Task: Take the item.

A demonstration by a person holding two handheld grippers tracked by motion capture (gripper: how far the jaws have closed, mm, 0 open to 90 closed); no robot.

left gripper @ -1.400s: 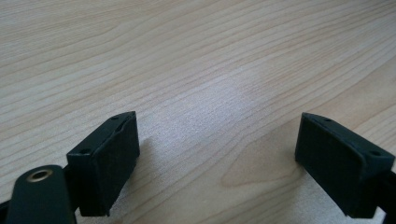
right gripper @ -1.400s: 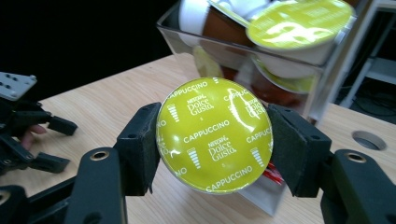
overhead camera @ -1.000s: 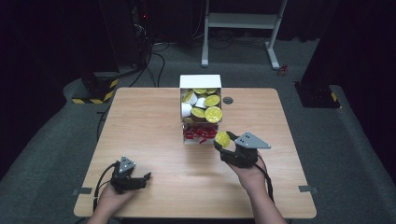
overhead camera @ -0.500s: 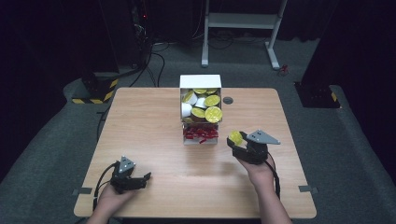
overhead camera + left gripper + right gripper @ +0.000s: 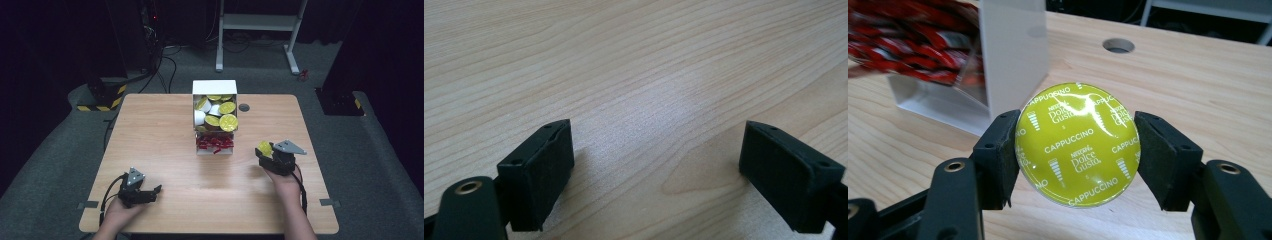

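Since the earlier frames the right gripper has moved away from the white box toward the right side of the table and sunk lower, carrying a yellow-green coffee capsule with it; the left gripper has stayed where it was at the near left.

The table is pale wood with a small round hole far of centre. It stands on grey carpet in a dark room, with a white metal frame and cables beyond the far edge and a yellow-and-black striped base at the far left. The box sits mid-table toward the far side, full of yellow-topped capsules, with red packets at its near end.

The right gripper view shows the capsule clamped by its rim between the two pads, its foil lid reading "Cappuccino", which the high view cannot resolve; the box wall and red packets lie just beyond at the left.

The left gripper view shows its jaws standing wide apart over bare wood, holding nothing.
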